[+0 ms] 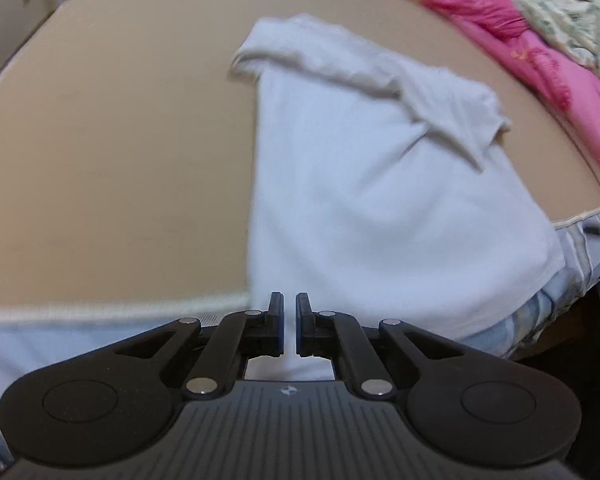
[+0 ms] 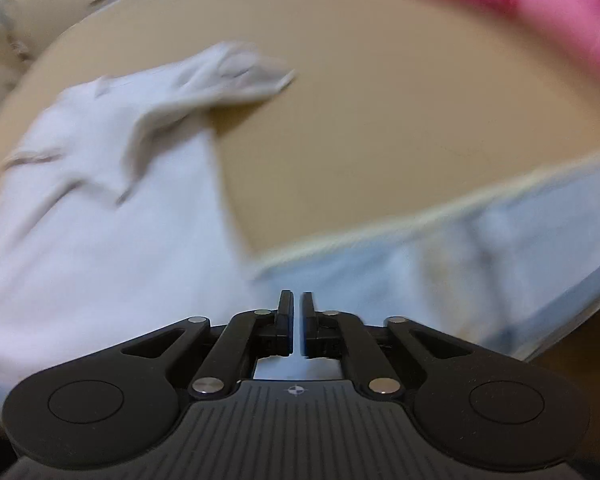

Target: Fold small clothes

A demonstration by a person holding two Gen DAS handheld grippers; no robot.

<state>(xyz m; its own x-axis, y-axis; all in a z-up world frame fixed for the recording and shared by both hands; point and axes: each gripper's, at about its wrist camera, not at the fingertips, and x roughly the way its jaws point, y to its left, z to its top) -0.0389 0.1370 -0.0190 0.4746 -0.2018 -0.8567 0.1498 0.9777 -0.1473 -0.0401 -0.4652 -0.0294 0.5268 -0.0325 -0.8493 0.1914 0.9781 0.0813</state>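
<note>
A white small shirt (image 1: pixel 380 184) lies on the tan table top (image 1: pixel 119 140), its sleeves folded across the top and its lower hem hanging over the near edge. It also shows in the right wrist view (image 2: pixel 99 208), blurred. My left gripper (image 1: pixel 288 300) hangs at the shirt's near left corner, its jaws nearly closed with a thin gap; white cloth sits behind them and I cannot tell if cloth is pinched. My right gripper (image 2: pixel 296 300) hangs just off the shirt's near right corner, jaws nearly closed the same way.
A pink quilt (image 1: pixel 500 12) and a pale floral cloth (image 1: pixel 572 12) lie along the far right of the table. A light blue checked sheet (image 2: pixel 480 248) with a cream piped edge covers the near side. A cream cushion (image 2: pixel 3 28) sits far left.
</note>
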